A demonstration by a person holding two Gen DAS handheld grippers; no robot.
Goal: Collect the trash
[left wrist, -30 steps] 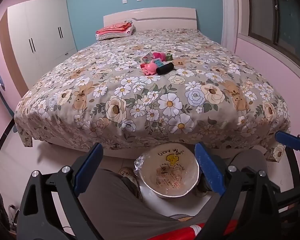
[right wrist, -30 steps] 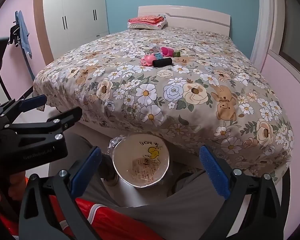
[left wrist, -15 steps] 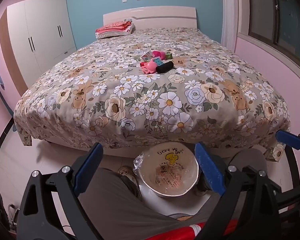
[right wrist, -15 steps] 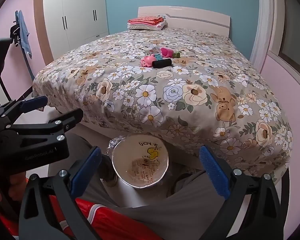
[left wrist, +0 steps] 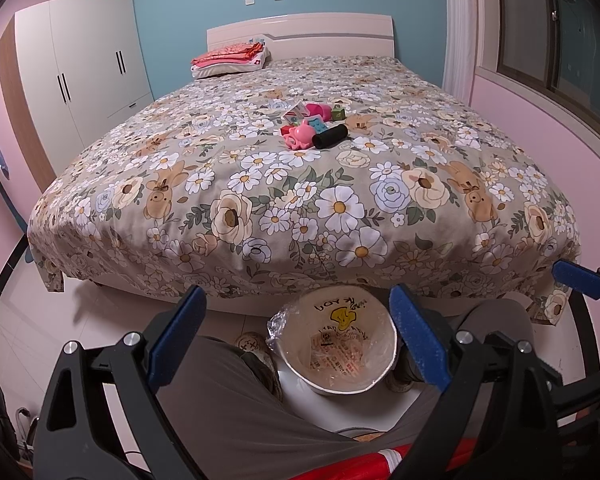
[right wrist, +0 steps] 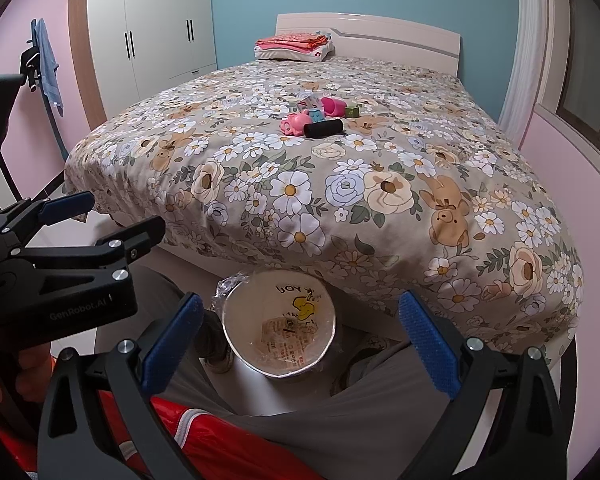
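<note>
Blue and pink walls enclose the bed, which wears a soft quilted cover printed with flowers and bears. Near its middle lies the trash cluster: a black cylinder just beside pink moulded plastic pieces, a small teal piece and a small green cube. On the floor at the foot of the bed stands a round bin, lined with thin crinkled film, between your knees. Your left gripper holds its blue textured pads spread wide, gripping nothing. Your right gripper is likewise spread wide and unloaded. Both sit low over the bin, well apart from the trash. A white flat-panel wardrobe stands at left.
</note>
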